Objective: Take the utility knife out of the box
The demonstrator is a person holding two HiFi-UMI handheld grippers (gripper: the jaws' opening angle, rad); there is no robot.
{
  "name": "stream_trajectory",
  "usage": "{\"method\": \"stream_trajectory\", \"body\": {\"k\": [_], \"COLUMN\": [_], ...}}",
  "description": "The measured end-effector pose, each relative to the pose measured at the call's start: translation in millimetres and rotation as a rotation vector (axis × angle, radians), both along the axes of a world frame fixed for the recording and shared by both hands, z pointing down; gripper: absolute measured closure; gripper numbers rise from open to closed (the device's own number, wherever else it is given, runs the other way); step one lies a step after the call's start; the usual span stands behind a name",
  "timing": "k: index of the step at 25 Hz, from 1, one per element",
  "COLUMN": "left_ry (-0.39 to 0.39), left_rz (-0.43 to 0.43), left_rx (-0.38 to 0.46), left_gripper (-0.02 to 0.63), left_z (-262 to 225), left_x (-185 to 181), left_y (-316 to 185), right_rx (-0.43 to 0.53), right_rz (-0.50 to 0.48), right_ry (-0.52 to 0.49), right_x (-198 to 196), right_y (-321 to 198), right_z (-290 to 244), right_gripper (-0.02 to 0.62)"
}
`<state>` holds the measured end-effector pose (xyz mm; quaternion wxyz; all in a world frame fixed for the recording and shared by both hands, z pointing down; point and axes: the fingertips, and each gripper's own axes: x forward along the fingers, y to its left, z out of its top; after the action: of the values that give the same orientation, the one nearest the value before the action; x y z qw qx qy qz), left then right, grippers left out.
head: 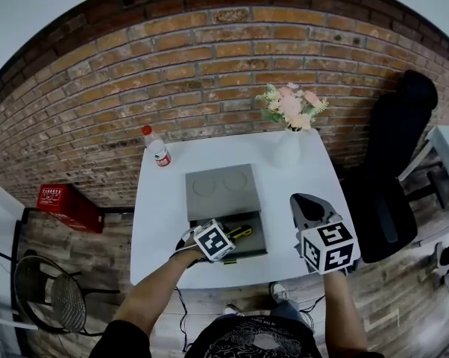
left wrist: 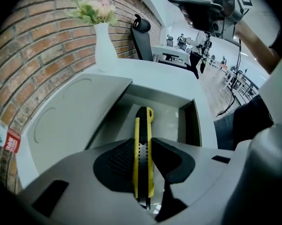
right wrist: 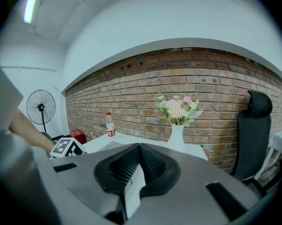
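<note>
Nothing is being shown clearly enough to be read. White print is being carried on a red box (head: pixel 66 205) on the floor beside the table (head: pixel 163 233), and a red label on a bottle (head: pixel 157 147), both too small to be made out.

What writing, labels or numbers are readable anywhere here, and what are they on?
No text is readable.
Red box on the floor: white print, too blurred.
Plastic bottle: red label, too small.
Marker cubes: black-and-white square patterns, no words.
</note>
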<state>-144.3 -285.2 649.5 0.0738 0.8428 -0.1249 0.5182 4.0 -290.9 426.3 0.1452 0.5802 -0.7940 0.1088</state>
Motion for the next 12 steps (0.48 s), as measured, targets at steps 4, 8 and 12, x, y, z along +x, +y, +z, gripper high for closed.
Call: {"method": "stream_trajectory", "body": {"k": [4, 8, 12], "left_ry": [0.0, 0.015, 0.047], "left_rz": [-0.018, -0.037, -0.067], "left_rx": [-0.007, 0.011, 0.024], "left_gripper": [0.477, 0.477, 0.477], "left_z": [0.2, -6.8, -18.3], "left_x": [-2.4, -5.7, -7.5], "left_y": [4.5, 4.3, 3.8], "right_rx": [0.006, 0.005, 0.004], "right_rz": [-0.002, -0.01, -0.029], "right_ry": [-0.004, -0.01, -0.017], "right_x": [1.0, -0.3, -4.8], "right_y": [-0.2, -0.7, -1.6], "right_z": [-3.2, -3.2, -1.3], "right_gripper": [0.577, 0.577, 0.577]}}
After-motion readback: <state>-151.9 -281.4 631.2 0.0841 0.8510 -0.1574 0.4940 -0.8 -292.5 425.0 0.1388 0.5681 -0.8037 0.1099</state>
